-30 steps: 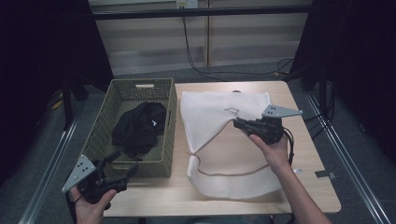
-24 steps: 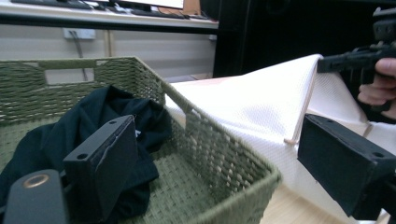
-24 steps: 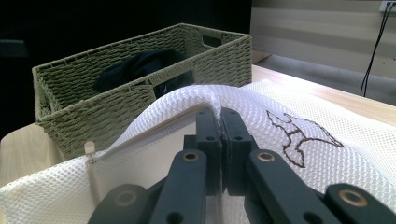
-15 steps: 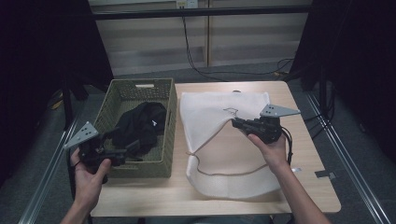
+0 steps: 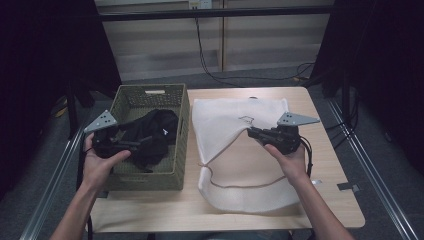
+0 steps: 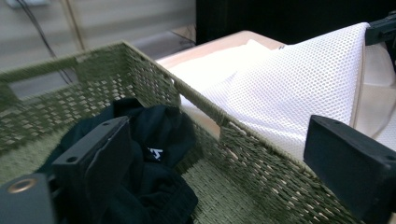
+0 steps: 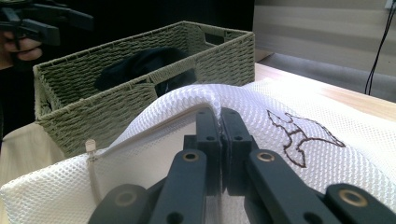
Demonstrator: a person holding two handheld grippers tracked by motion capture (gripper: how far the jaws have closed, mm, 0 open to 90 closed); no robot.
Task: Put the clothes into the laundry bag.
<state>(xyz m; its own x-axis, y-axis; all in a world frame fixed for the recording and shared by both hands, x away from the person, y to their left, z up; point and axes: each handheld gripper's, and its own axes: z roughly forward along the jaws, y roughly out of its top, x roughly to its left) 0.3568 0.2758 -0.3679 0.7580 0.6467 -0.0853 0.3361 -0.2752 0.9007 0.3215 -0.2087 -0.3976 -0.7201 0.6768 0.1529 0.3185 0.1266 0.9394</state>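
Left gripper (image 5: 136,145) hangs over the basket (image 5: 122,181), at about 9 o'clock on the table (image 5: 330,200). Jaws wide apart, having just been opening, nothing between them. In the left gripper view they frame the basket's inside and its far rim.

Black garment (image 5: 155,135) lies crumpled in the basket, toward its 12 o'clock end. From the left gripper it sits just ahead and below, toward 1 o'clock in the high view. This is the relation the coming move likely turns on: the open jaws need to drop onto the cloth heap. Left hand (image 5: 97,162) is much the nearer; the right is well apart, across the basket wall.

Small white mark on the garment (image 6: 155,152), too small to read.

Mesh bag (image 5: 235,125), white, lies flat at table centre, long axis 12 to 6 o'clock, a cord running across its lower part. A line-drawn emblem (image 7: 299,132) is stitched on it, animal-like; no lettering legible.

Right gripper (image 5: 252,133) at 3 o'clock of the bag, jaws clamped on a raised fold of mesh (image 7: 205,100), lifting it into a ridge. My guess: it holds the bag up to take the garment.
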